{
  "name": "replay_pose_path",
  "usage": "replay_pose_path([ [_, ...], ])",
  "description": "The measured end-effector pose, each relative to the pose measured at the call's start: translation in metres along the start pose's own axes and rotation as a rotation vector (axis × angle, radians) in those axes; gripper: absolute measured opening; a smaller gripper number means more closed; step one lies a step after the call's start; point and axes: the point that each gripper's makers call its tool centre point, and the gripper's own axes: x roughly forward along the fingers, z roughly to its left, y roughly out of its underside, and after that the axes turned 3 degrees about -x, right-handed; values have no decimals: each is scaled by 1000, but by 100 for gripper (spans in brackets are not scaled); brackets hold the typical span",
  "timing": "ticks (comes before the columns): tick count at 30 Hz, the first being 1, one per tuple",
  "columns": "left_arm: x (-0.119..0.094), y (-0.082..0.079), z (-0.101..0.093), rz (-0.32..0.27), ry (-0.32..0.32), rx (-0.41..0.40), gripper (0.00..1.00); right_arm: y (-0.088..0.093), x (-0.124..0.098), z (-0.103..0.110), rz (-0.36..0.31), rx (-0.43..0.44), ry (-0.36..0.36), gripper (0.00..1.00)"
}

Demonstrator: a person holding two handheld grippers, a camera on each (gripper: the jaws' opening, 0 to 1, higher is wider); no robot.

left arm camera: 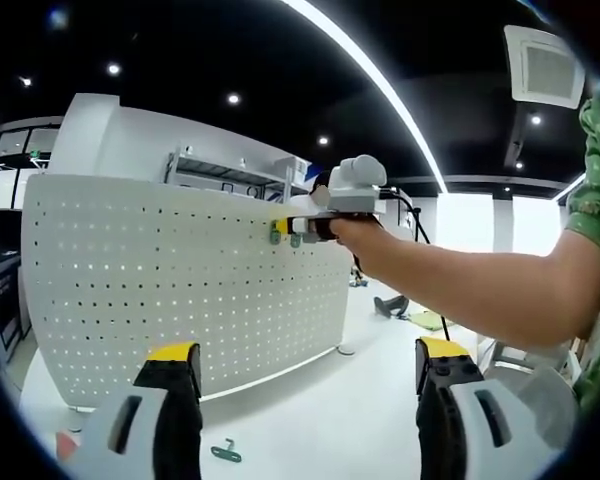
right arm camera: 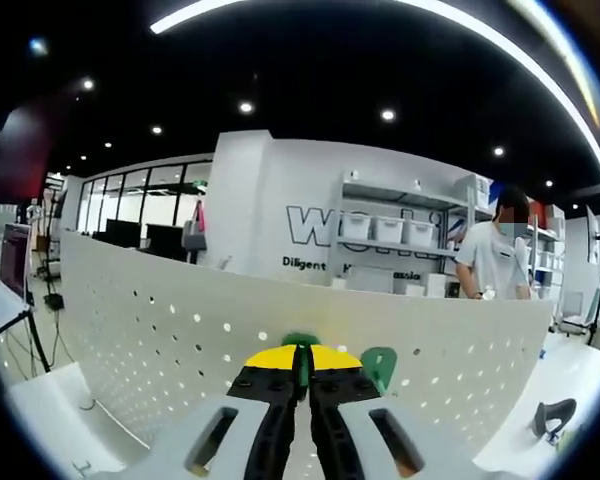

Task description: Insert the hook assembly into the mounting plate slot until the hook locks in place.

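Left gripper view: left gripper (left arm camera: 307, 375) sits low, jaws spread wide apart, nothing between the yellow-tipped fingers (left arm camera: 172, 353). It hangs over the white table (left arm camera: 310, 420). A white perforated mounting plate (left arm camera: 160, 290) stands upright on the table, curved by the lens. A green hook (left arm camera: 224, 452) lies flat on the table near the plate's foot, between the two jaws and apart from both. The person's arm (left arm camera: 480, 285) reaches in from the right, holding the right gripper (left arm camera: 292, 230) against the plate's upper edge. Small green pieces (left arm camera: 277, 237) show at that gripper's tips, touching the plate face; detail too small to tell more.

Right gripper view: right gripper (right arm camera: 302, 365) has its jaws pressed together on a thin green hook assembly (right arm camera: 301, 352), held edge-on between the yellow tips, right at the mounting plate (right arm camera: 160, 340). A second green hook (right arm camera: 379, 367) sits on the plate just beside it, to the right. Whether the held hook is seated in a slot, cannot tell. A person (right arm camera: 492, 262) stands behind the plate, shelves (right arm camera: 400, 235) behind them.
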Motion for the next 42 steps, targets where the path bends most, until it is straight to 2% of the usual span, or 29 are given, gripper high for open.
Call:
replay_pose_path([
  [9, 0, 1, -1, 4, 3, 1, 90, 4, 0, 1, 15, -10, -12, 2],
  [11, 1, 1, -1, 3, 4, 2, 90, 11, 2, 3, 45, -11, -22, 2],
  [22, 0, 1, -2, 5, 5, 3, 89, 17, 1, 4, 61, -36, -32, 2],
  [30, 0, 1, -2, 7, 6, 8, 89, 17, 1, 3, 73, 13, -43, 1],
  [42, -1, -1, -3, 3, 7, 10, 88, 18, 4, 3, 160, 52, -50, 0],
])
